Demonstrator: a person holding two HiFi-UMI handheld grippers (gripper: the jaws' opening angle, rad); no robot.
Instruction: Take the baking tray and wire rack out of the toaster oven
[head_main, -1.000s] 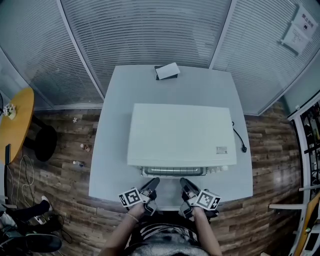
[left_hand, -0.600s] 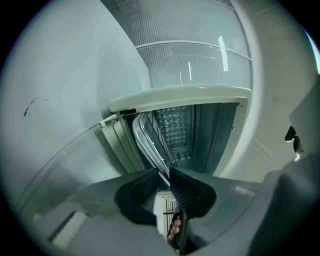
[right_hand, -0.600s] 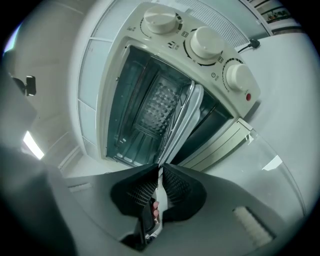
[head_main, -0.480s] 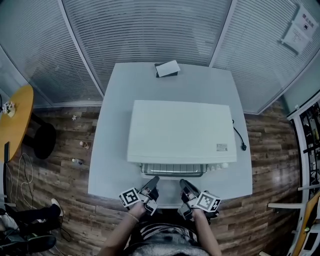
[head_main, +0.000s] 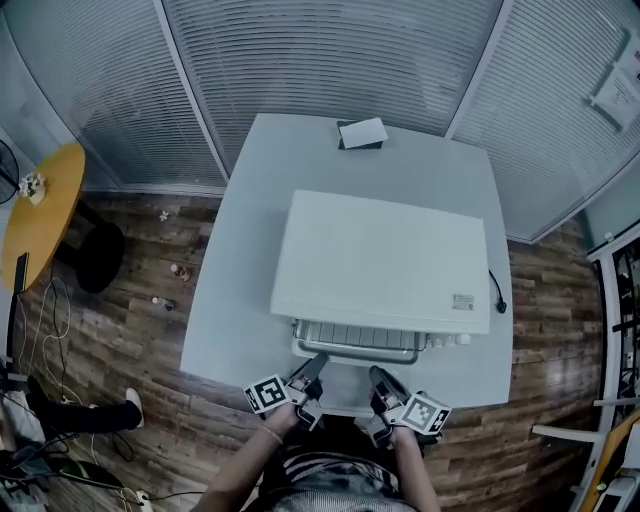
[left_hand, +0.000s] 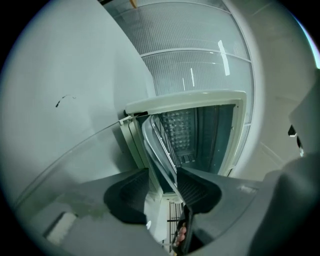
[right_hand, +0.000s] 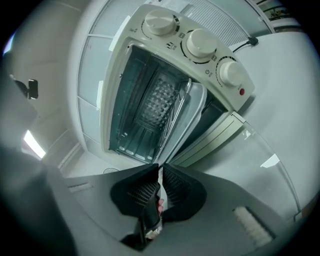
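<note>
Head view: baking tray juts from toaster oven, long axis across the oven mouth. Right gripper clamps its rim. Left gripper, alongside, jaws just opening around the rim.

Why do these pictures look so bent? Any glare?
Head view: the wide lens bends the blinds and table edges. Left gripper view: round dark border, bright streaks on the blinds. Right gripper view: same round border, glare patch on the open glass door.

oven: ctr of table
box: behind oven, table's far edge
tray: sticking out oven front
cord: right of oven
</note>
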